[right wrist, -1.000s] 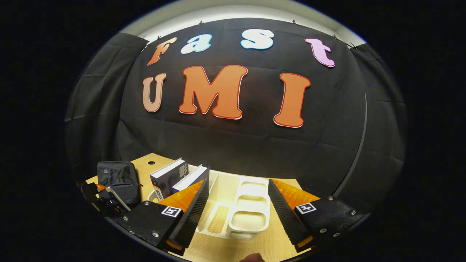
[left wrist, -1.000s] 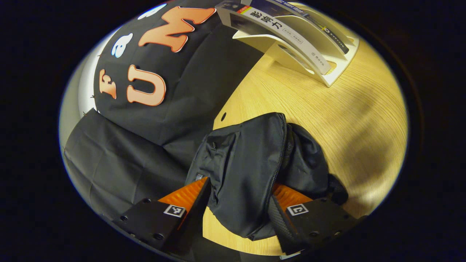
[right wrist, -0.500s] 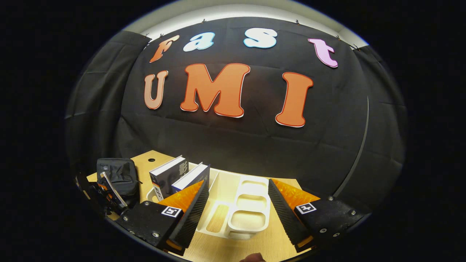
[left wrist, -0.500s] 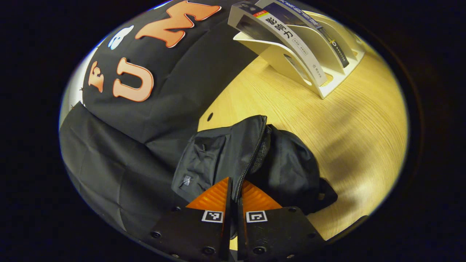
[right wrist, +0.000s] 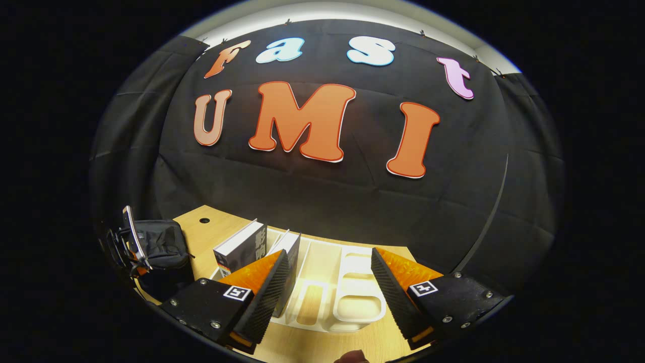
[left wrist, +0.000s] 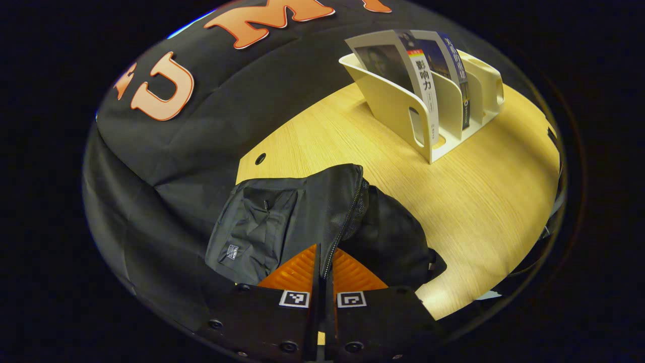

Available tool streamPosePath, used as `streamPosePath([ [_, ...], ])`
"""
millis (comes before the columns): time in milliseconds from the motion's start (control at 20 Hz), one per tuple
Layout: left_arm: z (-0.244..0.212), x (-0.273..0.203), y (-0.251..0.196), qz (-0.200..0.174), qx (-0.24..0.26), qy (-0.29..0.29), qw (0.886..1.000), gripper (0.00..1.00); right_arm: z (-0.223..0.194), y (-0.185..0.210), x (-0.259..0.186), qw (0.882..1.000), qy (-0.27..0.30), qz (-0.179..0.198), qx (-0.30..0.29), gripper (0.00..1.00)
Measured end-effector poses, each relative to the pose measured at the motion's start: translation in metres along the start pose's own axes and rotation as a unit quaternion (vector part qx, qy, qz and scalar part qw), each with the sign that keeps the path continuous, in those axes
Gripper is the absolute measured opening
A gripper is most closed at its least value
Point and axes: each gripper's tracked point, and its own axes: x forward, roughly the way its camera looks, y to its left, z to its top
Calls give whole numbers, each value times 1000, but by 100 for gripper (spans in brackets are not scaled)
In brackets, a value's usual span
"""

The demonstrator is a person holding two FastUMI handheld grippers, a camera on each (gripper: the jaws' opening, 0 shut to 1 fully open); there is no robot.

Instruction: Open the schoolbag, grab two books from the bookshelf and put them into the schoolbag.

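Observation:
The black schoolbag [left wrist: 282, 222] lies on the wooden table [left wrist: 478, 201], its zip running straight down into my left gripper [left wrist: 325, 250]. That gripper is shut on the bag's zip edge. Beyond the bag stands the white bookshelf [left wrist: 393, 108] with two upright books, a white-spined one [left wrist: 426, 96] and a dark-spined one [left wrist: 463, 96]. In the right gripper view, my right gripper [right wrist: 330, 282] hangs open over the bookshelf [right wrist: 352, 307], nothing between its fingers. Both books [right wrist: 239, 247] [right wrist: 289, 247] stand by its left finger. Far left are the schoolbag [right wrist: 164, 242] and the left gripper [right wrist: 128, 247].
The booth's black cloth wall [right wrist: 327, 201] rises right behind the table and shelf. A round cable hole [left wrist: 260, 159] sits in the tabletop near the bag. The shelf's right-hand compartments [right wrist: 360, 302] hold nothing. A bit of a hand [right wrist: 352, 357] shows at the bottom edge.
My left gripper, open around the bag a second ago, has closed on its zip edge and swung its view toward the shelf. My right gripper has drifted slightly closer over the shelf, still open.

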Motion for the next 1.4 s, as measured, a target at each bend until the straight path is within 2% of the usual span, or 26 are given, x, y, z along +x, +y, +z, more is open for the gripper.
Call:
streamPosePath([
  [400, 16, -17, 37, -115, -21, -9, 993, 6, 14, 47, 14, 999, 43, -3, -10, 98],
  [600, 23, -27, 55, -159, -24, -13, 987, 6, 20, 68, 21, 997, 67, 1, -26, 98],
  [1000, 30, -35, 81, -243, -30, 11, 969, 5, 28, 118, 47, 992, 111, 37, -42, 99],
  [1250, 42, -40, 100, -283, -32, 21, 958, 5, 27, 136, 71, 985, 158, 40, -52, 100],
  [1400, 50, -41, 118, -289, -5, 26, 957, 5, 22, 140, 79, 977, 203, 40, -41, 100],
])
